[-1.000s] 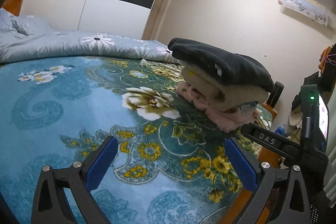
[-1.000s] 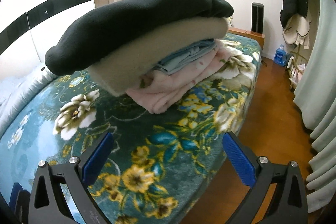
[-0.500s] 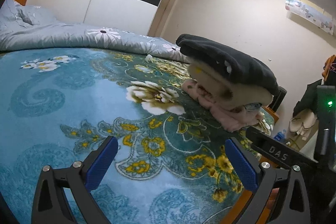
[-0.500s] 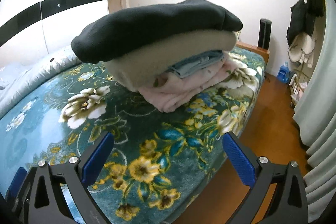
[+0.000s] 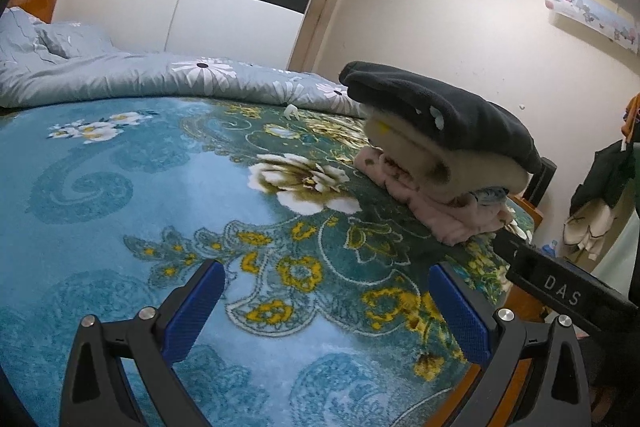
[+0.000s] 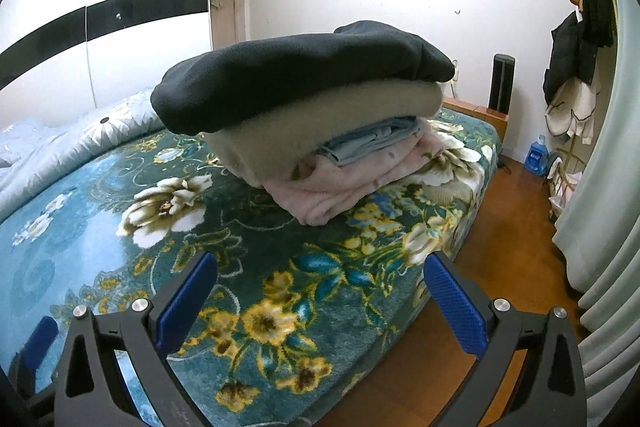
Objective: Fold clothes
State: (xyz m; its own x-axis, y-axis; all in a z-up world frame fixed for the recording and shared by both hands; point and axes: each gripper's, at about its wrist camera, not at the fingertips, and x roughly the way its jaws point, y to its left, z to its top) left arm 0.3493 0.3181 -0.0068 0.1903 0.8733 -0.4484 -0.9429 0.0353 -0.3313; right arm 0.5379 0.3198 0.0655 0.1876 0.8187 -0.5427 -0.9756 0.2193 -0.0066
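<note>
Stack: a pile of folded clothes [image 6: 320,131] sits on the bed near its foot-end corner, well ahead of both grippers and touched by neither.
Top layer: a dark charcoal fleece garment [image 6: 296,71], overhanging the layers below.
Second layer: a thick cream fleece garment [image 6: 280,135].
Third layer: a thin light-blue folded garment [image 6: 372,139].
Bottom layer: a pale pink fleece garment [image 6: 344,187], lying directly on the bed cover.
Bed cover: a teal plush blanket with yellow and white flowers [image 5: 160,187].
Behind it: a grey-blue daisy-print quilt [image 5: 132,75].
Left gripper [image 5: 326,311]: jaws spread wide, holding nothing, above the blanket.
Right gripper [image 6: 320,301]: jaws spread wide, holding nothing, over the bed's edge.
</note>
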